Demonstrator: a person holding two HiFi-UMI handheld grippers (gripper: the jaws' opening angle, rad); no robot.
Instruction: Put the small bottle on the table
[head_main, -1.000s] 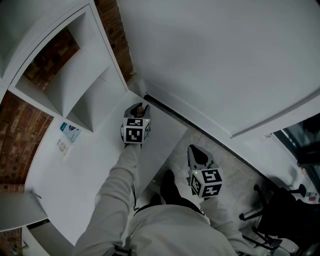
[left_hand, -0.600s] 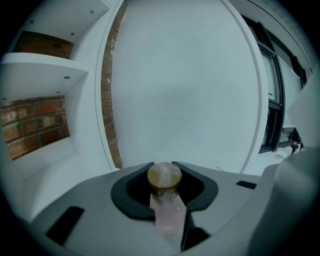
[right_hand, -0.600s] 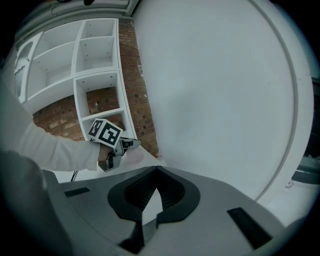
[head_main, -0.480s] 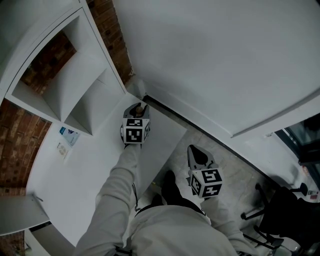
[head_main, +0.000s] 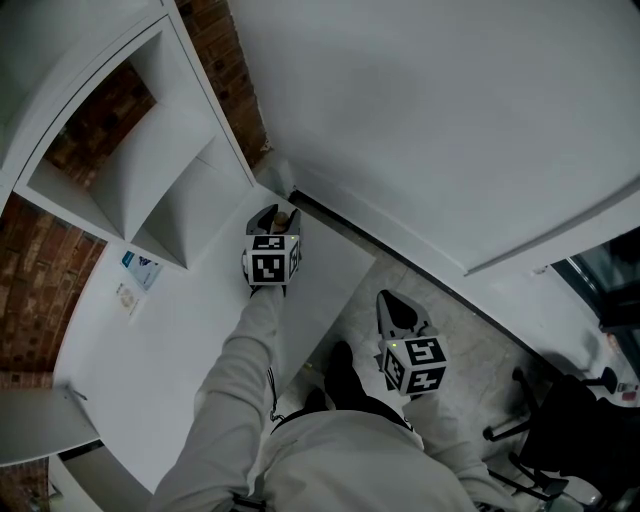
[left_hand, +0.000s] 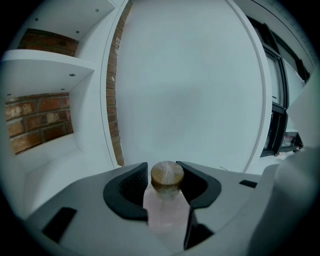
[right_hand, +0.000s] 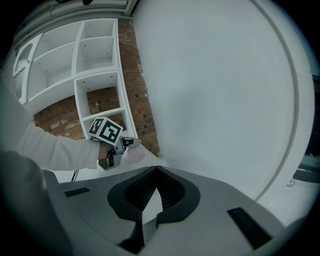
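Our left tool reaches over the far corner of the white surface, close to the wall and just beside the white shelf unit backed by brick. Its jaws have just been opening and now stand wide. The small bottle, pale pink with a brown cap, stands upright between them on the surface, with a gap showing on each side of the cap. Our right tool hangs off the near edge of the surface, above the floor, well apart from the bottle; its jaw tips meet and it holds nothing.
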